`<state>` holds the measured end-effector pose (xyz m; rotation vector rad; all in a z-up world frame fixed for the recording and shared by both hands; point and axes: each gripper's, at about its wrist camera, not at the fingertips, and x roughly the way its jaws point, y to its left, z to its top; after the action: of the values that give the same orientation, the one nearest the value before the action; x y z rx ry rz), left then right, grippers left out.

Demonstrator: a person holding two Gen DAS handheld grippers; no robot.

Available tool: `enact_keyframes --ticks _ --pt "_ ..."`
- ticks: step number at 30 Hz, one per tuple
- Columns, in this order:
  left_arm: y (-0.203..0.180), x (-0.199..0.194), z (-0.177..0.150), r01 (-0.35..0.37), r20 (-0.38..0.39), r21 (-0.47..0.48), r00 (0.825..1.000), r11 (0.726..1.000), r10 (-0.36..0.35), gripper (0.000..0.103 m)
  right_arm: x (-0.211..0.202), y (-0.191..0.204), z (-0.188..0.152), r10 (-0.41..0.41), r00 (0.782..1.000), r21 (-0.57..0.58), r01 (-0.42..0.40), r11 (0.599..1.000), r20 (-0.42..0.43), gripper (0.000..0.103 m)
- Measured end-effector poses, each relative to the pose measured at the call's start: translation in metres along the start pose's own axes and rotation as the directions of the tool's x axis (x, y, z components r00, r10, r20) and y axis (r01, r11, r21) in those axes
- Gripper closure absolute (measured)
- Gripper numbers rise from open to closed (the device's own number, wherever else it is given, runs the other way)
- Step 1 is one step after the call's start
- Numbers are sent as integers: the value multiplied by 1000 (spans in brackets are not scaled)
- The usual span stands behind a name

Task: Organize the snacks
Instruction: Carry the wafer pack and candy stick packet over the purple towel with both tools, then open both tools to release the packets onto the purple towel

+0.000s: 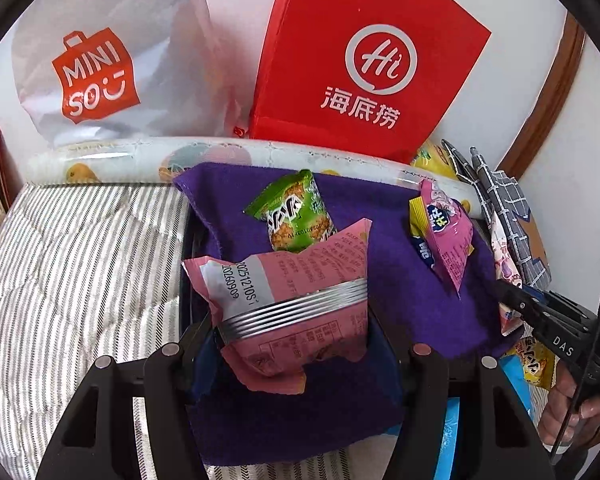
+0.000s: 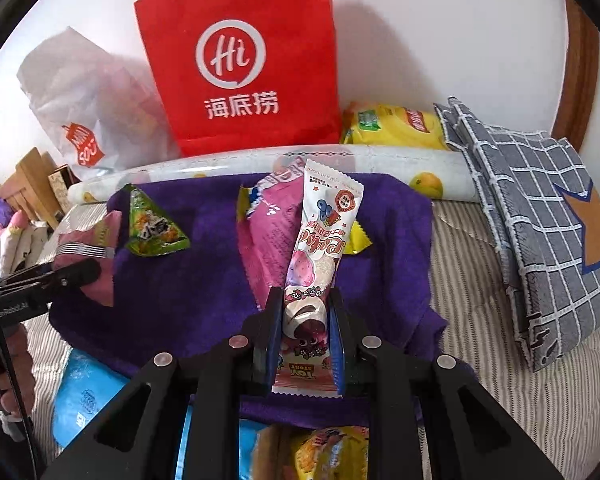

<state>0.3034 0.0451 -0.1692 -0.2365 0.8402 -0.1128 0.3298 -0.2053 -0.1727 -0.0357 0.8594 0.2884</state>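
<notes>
From the left wrist, a crinkled pink foil snack packet (image 1: 296, 304) is clamped between the left gripper (image 1: 292, 320) jaws, above a purple felt cloth (image 1: 412, 280) spread on striped bedding (image 1: 80, 260). A green triangular snack pouch (image 1: 296, 212) lies just beyond.

From the right wrist, a long white-and-pink sweet wrapper (image 2: 314, 276) is pinched by the closed right gripper (image 2: 306, 320), over a magenta packet (image 2: 266, 236) resting on the cloth.

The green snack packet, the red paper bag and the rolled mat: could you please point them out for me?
green snack packet (image 1: 296, 212), left wrist view, middle of its printed front
red paper bag (image 2: 240, 64), right wrist view, its round logo
rolled mat (image 2: 400, 168), right wrist view, its right part
</notes>
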Motion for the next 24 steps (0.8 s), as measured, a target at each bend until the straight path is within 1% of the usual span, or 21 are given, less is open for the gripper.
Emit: enact_keyframes --ticks 4,10,12,14,16,18,20,21,22,24 --pt "0 5 -2 9 -26 -11 1000 1000 -10 40 4 0 0 -11 1000 3 11 1000 -18 82" --pt "0 6 -3 6 -32 -13 999 1000 -6 40 8 0 -1 -22 999 6 22 1000 -33 81" --pt "-1 8 -4 8 -38 -16 999 1000 -8 40 7 1 -1 -25 999 -1 25 1000 -26 80" --pt "-2 9 -4 7 -44 -15 999 1000 -7 40 5 1 0 -21 1000 -2 21 1000 -15 74" --pt "-3 9 -4 7 -44 -13 999 1000 -7 40 1 1 0 -17 1000 -5 17 1000 -1 64" --pt "-3 9 -4 7 -44 -10 999 1000 -7 40 -2 1 0 -14 1000 -7 15 1000 12 61" --pt "-3 10 -4 8 -46 -12 999 1000 -8 40 -5 2 0 -13 1000 -7 13 1000 27 56" --pt "-3 10 -4 9 -49 -14 999 1000 -10 40 -7 3 0 -13 999 -7 13 1000 35 50" --pt "-3 11 -4 11 -53 -16 999 1000 -12 40 -9 3 0 -11 999 -9 12 1000 46 48" --pt "-3 13 -3 17 -60 -18 998 1000 -18 40 -12 5 0 -7 998 -14 7 1000 55 45"
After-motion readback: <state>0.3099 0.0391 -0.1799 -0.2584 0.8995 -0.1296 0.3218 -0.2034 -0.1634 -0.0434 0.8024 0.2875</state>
